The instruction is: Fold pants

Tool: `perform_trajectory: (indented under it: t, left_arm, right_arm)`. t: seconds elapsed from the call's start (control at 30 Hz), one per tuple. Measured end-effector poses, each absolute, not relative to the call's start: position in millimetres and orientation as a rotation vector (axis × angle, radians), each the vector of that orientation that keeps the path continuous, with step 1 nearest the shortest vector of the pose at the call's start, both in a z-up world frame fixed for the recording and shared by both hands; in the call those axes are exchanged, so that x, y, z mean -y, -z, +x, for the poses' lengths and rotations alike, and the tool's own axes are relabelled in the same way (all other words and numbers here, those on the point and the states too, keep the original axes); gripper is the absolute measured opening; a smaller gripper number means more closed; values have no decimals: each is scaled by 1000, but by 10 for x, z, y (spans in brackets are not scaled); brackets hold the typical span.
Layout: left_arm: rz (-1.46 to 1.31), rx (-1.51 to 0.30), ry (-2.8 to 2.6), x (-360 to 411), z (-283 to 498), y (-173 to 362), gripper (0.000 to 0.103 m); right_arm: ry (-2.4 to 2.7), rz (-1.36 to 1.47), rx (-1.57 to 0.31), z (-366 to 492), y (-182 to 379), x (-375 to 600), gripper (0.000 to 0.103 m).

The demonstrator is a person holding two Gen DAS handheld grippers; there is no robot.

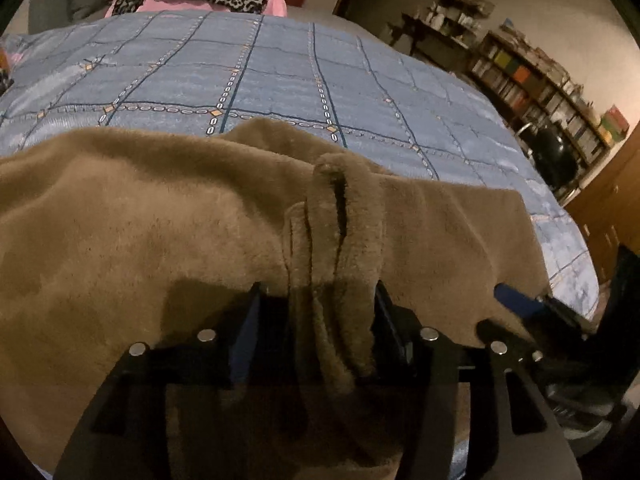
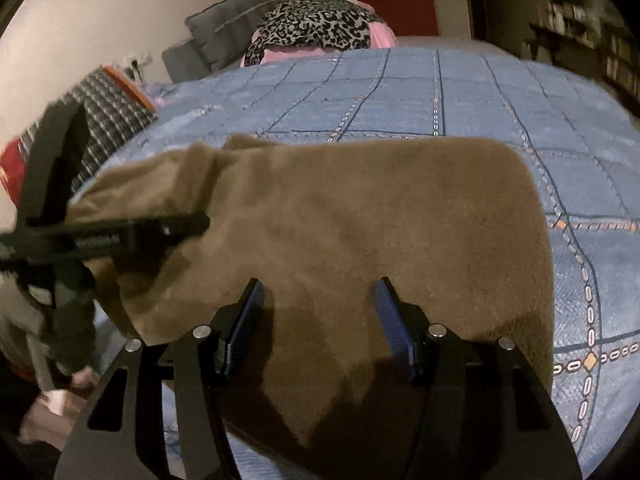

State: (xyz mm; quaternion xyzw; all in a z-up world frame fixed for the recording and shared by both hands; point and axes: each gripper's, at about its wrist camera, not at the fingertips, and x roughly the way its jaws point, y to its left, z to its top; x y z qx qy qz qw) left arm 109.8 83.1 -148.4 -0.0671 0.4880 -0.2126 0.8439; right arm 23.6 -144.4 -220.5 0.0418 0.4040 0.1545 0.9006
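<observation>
The left gripper (image 1: 316, 300) pinches a bunched ridge of the brown fleece pants (image 1: 140, 220), the thick roll of fabric standing up between its blue pads (image 1: 244, 336). The right gripper (image 2: 318, 300) is spread, its fingers (image 2: 394, 328) poised above flat fleece with nothing between them.

The pants lie near the bed's front edge, already doubled into a broad slab whose far edge looks rounded in the right wrist view. Beyond them the blue checked bedspread (image 1: 280, 72) stretches bare toward the far edge, where a leopard-print cloth (image 2: 312, 24) sits over something pink.

The step in hand looks like carrying the gathered end over for the next fold. To do it well, the left grip should keep all the layers together (plush fleece is bulky and a layer may slip out of a shallow bite), and the right should probably close on the matching edge before any lift, so both sides travel level. Lifting from one side alone would likely drag the slab askew. Laying it toward the open bedspread leaves room to smooth it.
</observation>
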Motion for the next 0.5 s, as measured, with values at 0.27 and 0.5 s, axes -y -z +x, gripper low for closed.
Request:
perform_trajectory:
  t: [0.27, 0.5]
  left_arm:
    - [-164, -949, 361, -1073, 979, 1224, 71]
    - [-267, -888, 193, -1803, 749, 1028, 73]
  right_arm:
    - [-303, 86, -832, 269, 2071, 1355, 60]
    - [-423, 18, -768, 307, 1787, 873, 60]
